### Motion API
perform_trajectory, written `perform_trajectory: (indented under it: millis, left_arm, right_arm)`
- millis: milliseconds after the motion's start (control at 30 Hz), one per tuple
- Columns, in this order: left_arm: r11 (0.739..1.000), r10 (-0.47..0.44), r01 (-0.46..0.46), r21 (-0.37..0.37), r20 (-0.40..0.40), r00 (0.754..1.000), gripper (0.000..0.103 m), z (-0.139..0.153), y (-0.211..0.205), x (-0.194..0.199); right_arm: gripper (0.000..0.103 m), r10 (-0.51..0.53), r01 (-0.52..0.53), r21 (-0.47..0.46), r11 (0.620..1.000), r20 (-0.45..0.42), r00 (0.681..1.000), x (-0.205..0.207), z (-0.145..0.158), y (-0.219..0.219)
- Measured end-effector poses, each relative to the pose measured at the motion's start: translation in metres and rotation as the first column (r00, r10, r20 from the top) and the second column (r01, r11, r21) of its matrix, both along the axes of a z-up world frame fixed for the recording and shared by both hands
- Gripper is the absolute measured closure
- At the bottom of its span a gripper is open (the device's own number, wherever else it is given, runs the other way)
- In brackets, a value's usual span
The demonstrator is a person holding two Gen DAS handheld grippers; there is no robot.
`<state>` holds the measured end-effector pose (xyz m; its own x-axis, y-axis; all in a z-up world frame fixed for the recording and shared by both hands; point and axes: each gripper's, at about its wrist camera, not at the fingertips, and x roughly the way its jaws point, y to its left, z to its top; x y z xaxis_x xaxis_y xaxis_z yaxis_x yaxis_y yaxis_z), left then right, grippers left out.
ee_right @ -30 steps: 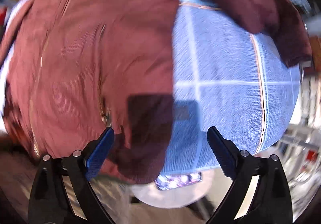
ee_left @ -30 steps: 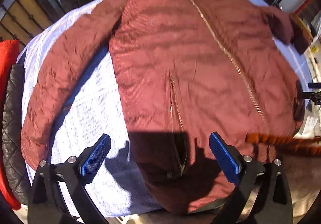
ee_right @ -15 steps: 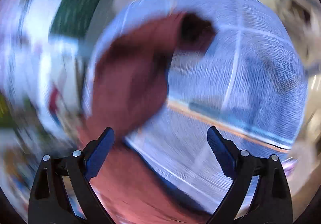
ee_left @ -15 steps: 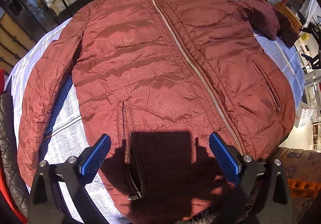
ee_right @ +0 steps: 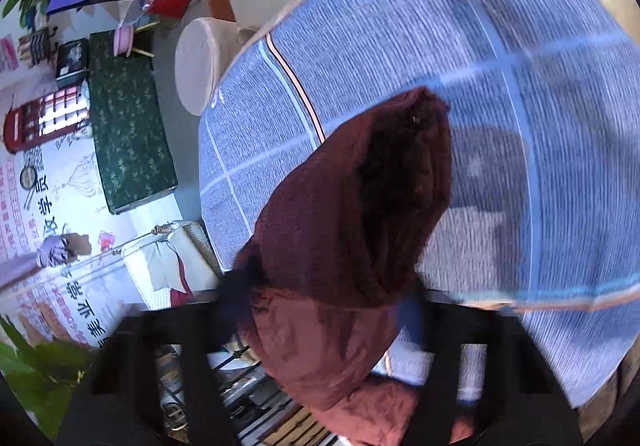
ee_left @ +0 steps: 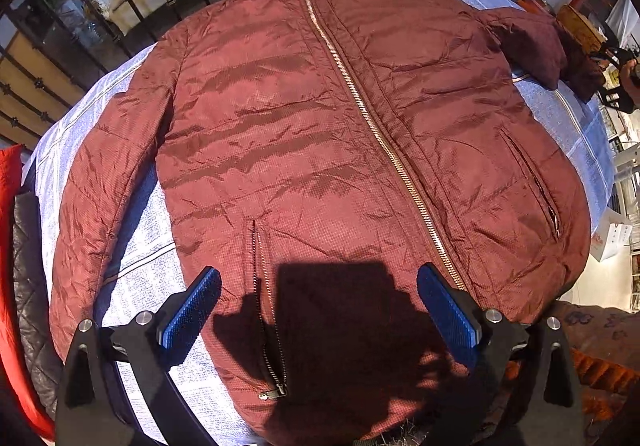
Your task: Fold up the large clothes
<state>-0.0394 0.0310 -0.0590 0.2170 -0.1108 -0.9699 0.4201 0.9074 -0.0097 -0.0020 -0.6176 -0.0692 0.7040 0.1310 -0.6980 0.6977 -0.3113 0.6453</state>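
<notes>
Lying zipped and flat on the blue cloth, the jacket has the left gripper spread above its hem and the right gripper clamped on its sleeve.

Sunlit room: black iron railing, green patterned bench, round white stool, grey floor.

Black jaws, blue ribbed pads

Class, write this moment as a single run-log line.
jacket: flat, zipped, on blue cloth | left tool: open, above hem | right tool: blurred at sleeve
</notes>
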Motion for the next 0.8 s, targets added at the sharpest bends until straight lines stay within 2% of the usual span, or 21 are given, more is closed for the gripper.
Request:
perform_trajectory:
  millis: [33, 67, 133, 167, 233, 267, 333, 433, 500, 567, 600, 700, 733, 800]
  left_arm:
    - [1.0, -0.005, 0.005, 0.002, 0.002, 1.0, 0.007, 0.0, -0.001, -0.001]
    - [1.0, -0.006, 0.006, 0.003, 0.005, 1.0, 0.007, 0.0, -0.001, -0.002]
    - [1.0, 0.01, -0.01, -0.007, 0.011, 1.0, 0.007, 0.0, 0.002, -0.003]
    - [1.0, 0.024, -0.024, -0.019, 0.011, 1.0, 0.007, 0.001, 0.004, -0.002]
    - [0.998, 0.045, -0.045, -0.04, 0.008, 0.999, 0.007, 0.001, 0.007, -0.001]
    - [0.998, 0.048, -0.047, -0.045, 0.008, 0.999, 0.007, 0.001, 0.007, -0.001]
    - [0.998, 0.044, -0.044, -0.051, 0.011, 0.999, 0.007, 0.0, 0.008, 0.0]
    - [0.996, 0.046, -0.046, -0.072, 0.008, 0.999, 0.007, -0.003, 0.01, 0.001]
    - [0.996, 0.044, -0.043, -0.078, 0.011, 0.999, 0.007, -0.003, 0.011, 0.001]
    - [0.996, 0.04, -0.038, -0.083, 0.02, 0.999, 0.007, -0.002, 0.013, 0.0]
    - [0.996, 0.042, -0.04, -0.086, 0.025, 0.999, 0.007, -0.001, 0.015, 0.0]
    - [0.995, 0.061, -0.058, -0.086, 0.03, 0.998, 0.007, -0.001, 0.024, 0.0]
    - [0.994, 0.066, -0.064, -0.087, 0.031, 0.997, 0.007, -0.001, 0.027, 0.0]
    - [0.993, 0.086, -0.083, -0.085, 0.037, 0.996, 0.007, 0.0, 0.035, 0.0]
  right_arm:
    - [0.066, 0.018, -0.019, -0.023, 1.0, -0.002, 1.0, 0.001, 0.004, 0.0]
    - [0.075, 0.04, -0.04, -0.058, 0.998, -0.008, 0.999, 0.003, 0.011, -0.002]
    - [0.08, 0.109, -0.112, -0.164, 0.98, -0.026, 0.994, -0.001, 0.04, -0.014]
    - [0.082, 0.142, -0.149, -0.229, 0.962, -0.045, 0.989, -0.002, 0.059, -0.023]
    - [0.084, 0.188, -0.196, -0.392, 0.899, -0.06, 0.98, -0.007, 0.111, -0.037]
    - [0.09, 0.198, -0.204, -0.425, 0.882, -0.059, 0.978, -0.009, 0.131, -0.041]
    - [0.093, 0.225, -0.227, -0.442, 0.868, -0.059, 0.973, -0.015, 0.152, -0.051]
    - [0.093, 0.266, -0.302, -0.479, 0.824, -0.144, 0.953, -0.004, 0.164, -0.045]
    - [0.093, 0.263, -0.295, -0.492, 0.819, -0.135, 0.955, -0.011, 0.172, -0.029]
    - [0.093, 0.299, -0.328, -0.545, 0.772, -0.145, 0.943, 0.009, 0.187, -0.015]
    - [0.093, 0.338, -0.369, -0.585, 0.722, -0.168, 0.926, 0.023, 0.195, -0.003]
    - [0.093, 0.485, -0.489, -0.713, 0.502, -0.236, 0.842, 0.083, 0.239, 0.055]
    - [0.093, 0.546, -0.515, -0.752, 0.412, -0.249, 0.8, 0.107, 0.256, 0.084]
    - [0.093, 0.648, -0.545, -0.796, 0.264, -0.273, 0.711, 0.146, 0.281, 0.143]
